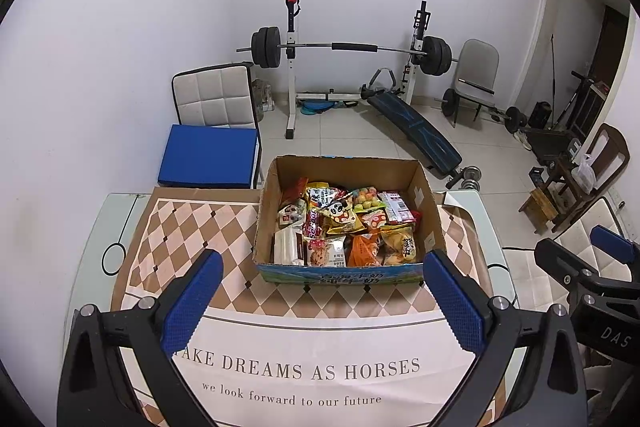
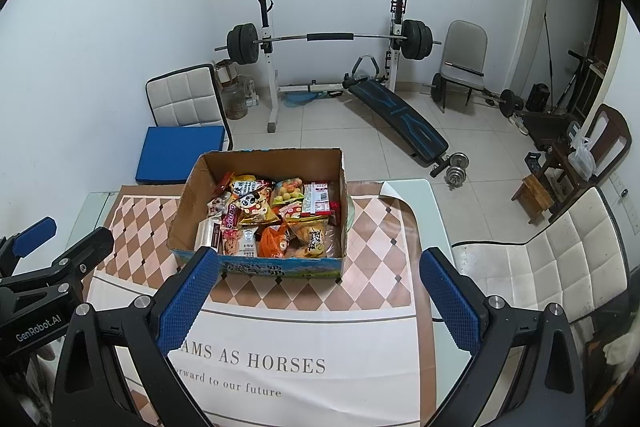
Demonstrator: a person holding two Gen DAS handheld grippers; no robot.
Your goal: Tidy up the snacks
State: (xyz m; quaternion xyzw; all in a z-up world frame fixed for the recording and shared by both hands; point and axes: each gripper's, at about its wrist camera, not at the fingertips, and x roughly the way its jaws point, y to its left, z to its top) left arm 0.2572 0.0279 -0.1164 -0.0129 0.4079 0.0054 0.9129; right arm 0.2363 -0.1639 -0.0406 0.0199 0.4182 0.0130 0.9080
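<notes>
An open cardboard box (image 1: pixel 430 215) stands on the patterned tablecloth, filled with several colourful snack packets (image 1: pixel 340 227). It also shows in the right wrist view (image 2: pixel 188 203) with the snack packets (image 2: pixel 276 219) inside. My left gripper (image 1: pixel 320 303) is open and empty, held above the cloth just in front of the box. My right gripper (image 2: pixel 316 299) is open and empty, in front of the box and a little to its right. Each gripper shows at the edge of the other's view: the right one (image 1: pixel 592 259), the left one (image 2: pixel 60 243).
The tablecloth (image 1: pixel 304 367) covers a glass table (image 1: pixel 96 227). White padded chairs stand behind (image 1: pixel 212 95) and at the right (image 2: pixel 560 263). A blue cushion (image 1: pixel 208 155), a barbell rack (image 1: pixel 344 47) and a weight bench (image 1: pixel 416 127) are beyond.
</notes>
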